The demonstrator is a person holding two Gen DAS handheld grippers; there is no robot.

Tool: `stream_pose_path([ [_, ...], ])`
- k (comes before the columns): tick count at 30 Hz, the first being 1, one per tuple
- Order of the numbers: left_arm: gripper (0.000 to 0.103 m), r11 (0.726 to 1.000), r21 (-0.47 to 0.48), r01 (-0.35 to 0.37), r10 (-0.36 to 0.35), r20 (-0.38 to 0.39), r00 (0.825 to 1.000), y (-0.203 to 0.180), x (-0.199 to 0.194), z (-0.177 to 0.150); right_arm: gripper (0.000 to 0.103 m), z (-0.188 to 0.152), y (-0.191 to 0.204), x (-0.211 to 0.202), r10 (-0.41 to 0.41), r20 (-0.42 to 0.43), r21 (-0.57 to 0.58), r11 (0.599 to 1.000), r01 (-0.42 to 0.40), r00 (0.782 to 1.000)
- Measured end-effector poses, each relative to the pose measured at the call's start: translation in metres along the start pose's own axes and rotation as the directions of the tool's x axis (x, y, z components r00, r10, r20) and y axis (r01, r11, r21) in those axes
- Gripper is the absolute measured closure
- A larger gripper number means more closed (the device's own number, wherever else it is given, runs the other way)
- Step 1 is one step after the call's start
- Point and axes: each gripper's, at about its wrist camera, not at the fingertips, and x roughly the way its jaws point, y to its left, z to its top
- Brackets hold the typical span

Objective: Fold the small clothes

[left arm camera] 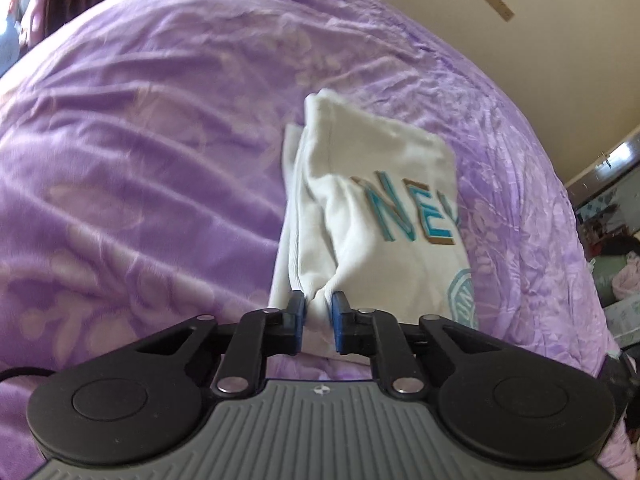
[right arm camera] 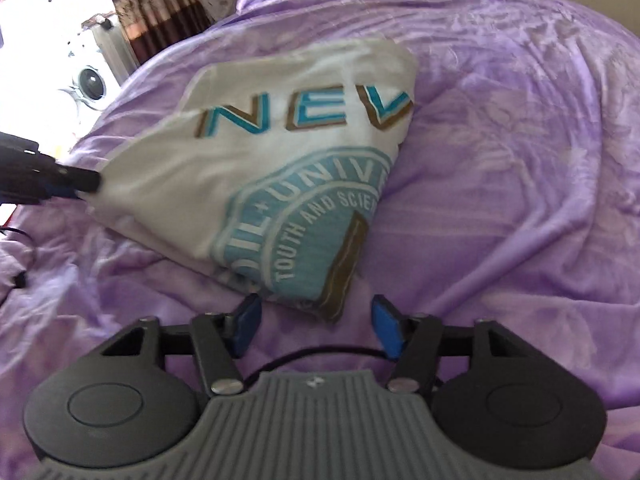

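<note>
A white T-shirt (right arm camera: 256, 168), folded into a thick bundle, lies on a purple bedspread (right arm camera: 520, 160) that covers the whole bed. Its front shows blue and brown letters above a round blue seal, and the fold cuts both prints off along one edge.

The left gripper (left arm camera: 319, 312) has its blue pads drawn close together on a bunched corner of the T-shirt, the white cloth pinched between them and puckered where they press. From the right wrist view the same gripper (right arm camera: 86, 186) reaches in from the side and holds that corner slightly raised off the bedspread, so the cloth slopes up toward it.

The right gripper (right arm camera: 316, 322) hangs with its jaws about half apart and nothing between them. The nearest point of the T-shirt, where the brown strip of the print ends, lies just ahead of the gap, not touched by either pad.

Beyond the T-shirt, past the bedspread's far edge, stand a striped brown curtain (right arm camera: 160, 4) and a bright window.
</note>
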Motion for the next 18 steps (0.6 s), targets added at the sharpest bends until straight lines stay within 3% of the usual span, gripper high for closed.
stream_pose_path([
  [2, 0.09, 0.999, 0.039, -0.007, 0.005, 0.038, 0.999, -0.008, -0.014, 0.002, 0.087, 0.001, -0.004, 0.005, 0.003, -0.011, 0.037, 0.999, -0.002, 1.0],
  [4, 0.09, 0.995, 0.084, -0.046, 0.041, 0.06, 0.997, -0.015, -0.023, 0.004, 0.096, 0.002, -0.01, -0.004, 0.031, 0.017, 0.083, 0.996, -0.032, 0.999],
  [7, 0.09, 0.987, 0.125, -0.099, 0.098, 0.017, 0.995, -0.011, -0.012, -0.001, 0.101, 0.004, -0.006, -0.018, 0.027, 0.047, 0.033, 0.999, -0.028, 0.999],
  [10, 0.09, 0.982, 0.137, -0.134, 0.142, -0.051, 0.989, -0.002, 0.013, -0.011, 0.103, -0.001, -0.005, -0.008, 0.006, 0.009, -0.005, 1.0, -0.006, 1.0],
  [18, 0.09, 0.946, 0.252, -0.205, 0.239, -0.111, 0.965, 0.001, 0.042, -0.022, 0.103, -0.013, -0.022, 0.021, 0.022, -0.085, 0.052, 0.998, -0.018, 0.996],
])
